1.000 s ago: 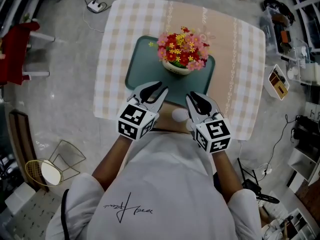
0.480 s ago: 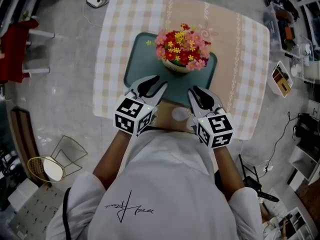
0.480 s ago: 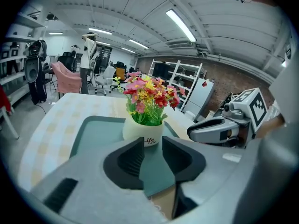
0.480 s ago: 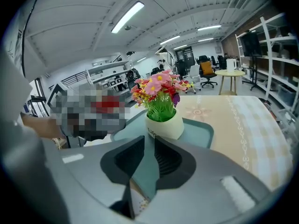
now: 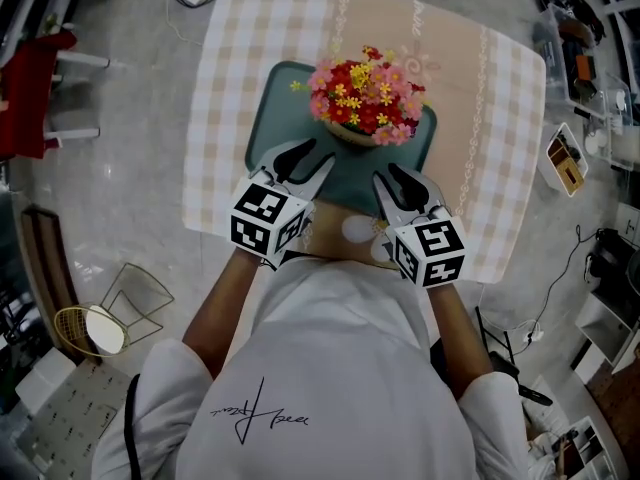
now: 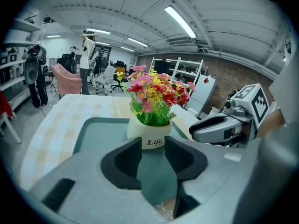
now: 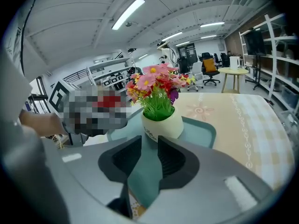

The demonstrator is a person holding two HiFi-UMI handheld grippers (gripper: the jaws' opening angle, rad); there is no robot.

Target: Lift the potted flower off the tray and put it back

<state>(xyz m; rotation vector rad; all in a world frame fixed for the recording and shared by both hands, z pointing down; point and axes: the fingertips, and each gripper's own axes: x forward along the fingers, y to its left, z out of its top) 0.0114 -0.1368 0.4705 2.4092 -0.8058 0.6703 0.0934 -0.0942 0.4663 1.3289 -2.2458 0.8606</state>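
**Item 1. Left gripper** (image 5: 306, 161). It was held low over the near part of the tray (image 5: 262, 128), tilted forward and down. The jaws stood partway apart and had just been opening. Nothing sat between the pads; only the tray's teal floor showed through the gap. Its marker cube (image 5: 268, 223) sat behind the jaws, toward the person.

**Item 2. Right gripper** (image 5: 400, 181). It was near the left gripper, on that gripper's right, at the same downward tilt. The jaws showed a narrower gap and had also just been opening. Nothing was gripped.

**Item 3. Potted flower** (image 5: 366, 100). It stood upright on the tray, ahead of both grippers and clear of both sets of tips. The white pot (image 6: 148, 135) lined up with the left gripper's gap. It held red, pink and yellow blooms on green stems.

**Item 4. Tray.** It was teal with rounded corners. It lay under both grippers' tips on a checked tablecloth (image 5: 490, 118).

**Item 5. Small white round object** (image 5: 357, 230). It lay behind the jaws, between the two marker cubes. Its kind could not be made out.

**Item 6. Wire basket** (image 5: 130, 298). It was on the floor, well behind the left gripper and to its left.
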